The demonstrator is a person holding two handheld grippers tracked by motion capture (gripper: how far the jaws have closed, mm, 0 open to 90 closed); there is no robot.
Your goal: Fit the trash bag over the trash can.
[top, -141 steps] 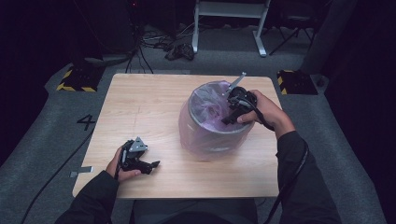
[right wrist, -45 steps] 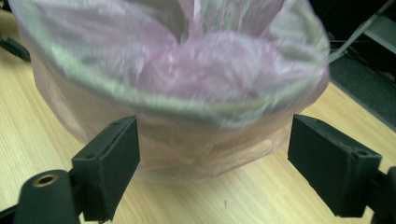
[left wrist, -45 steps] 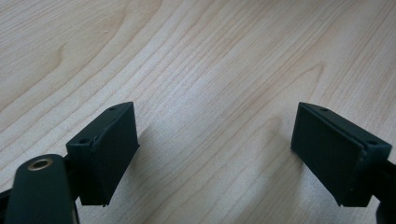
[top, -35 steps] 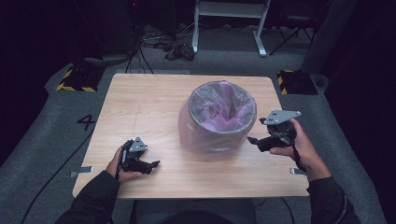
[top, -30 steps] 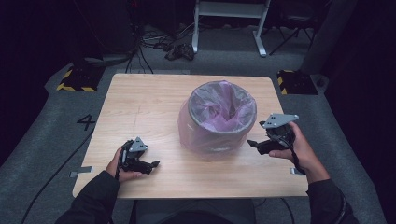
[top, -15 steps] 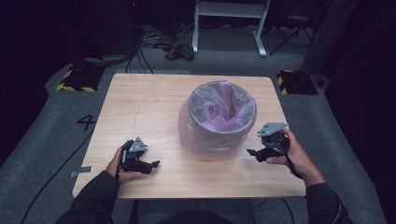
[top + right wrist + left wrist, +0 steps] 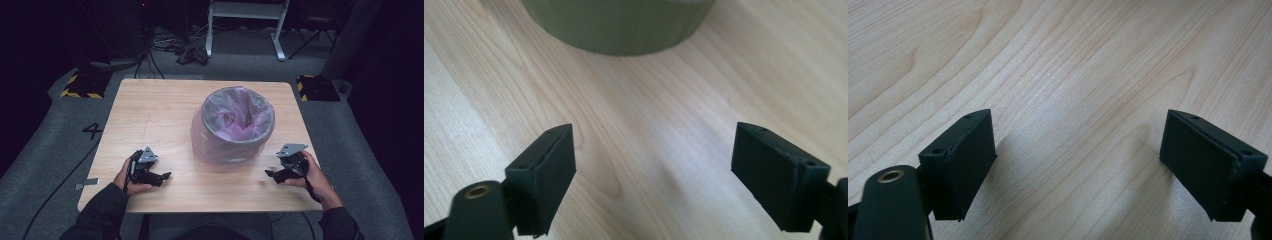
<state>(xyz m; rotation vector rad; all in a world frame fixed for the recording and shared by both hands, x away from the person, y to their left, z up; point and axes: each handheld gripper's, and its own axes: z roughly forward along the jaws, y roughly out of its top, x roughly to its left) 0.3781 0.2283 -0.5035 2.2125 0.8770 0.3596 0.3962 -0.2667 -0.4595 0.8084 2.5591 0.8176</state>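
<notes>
I see the bin (image 7: 235,127) standing upright on the table (image 7: 150,115), a little right of the middle, its round mouth facing straight up. A thin pink bag (image 7: 239,120) lines it; the bag's edge folds over the rim and hangs down the outside wall. Being round, the bin has no long side across the table; its one axis runs straight up.

My right gripper (image 7: 280,174) rests on the table just beside the bin, at its near right. Its jaws are wide apart with nothing between them, and in the right gripper view (image 7: 651,175) they point at the foot of the bin (image 7: 619,25), which sits close ahead over bare wood. Nothing lies between the jaws and the bin.

My left gripper (image 7: 161,176) rests near the front edge, well apart from the bin, which is ahead of it and to its right. Its jaws are spread wide too, empty, with plain wood grain under them in the left gripper view (image 7: 1078,170).

Beyond the table I see grey carpet with a number 4 (image 7: 93,131) marked on it, cables (image 7: 170,45) and a white stand (image 7: 246,20).
</notes>
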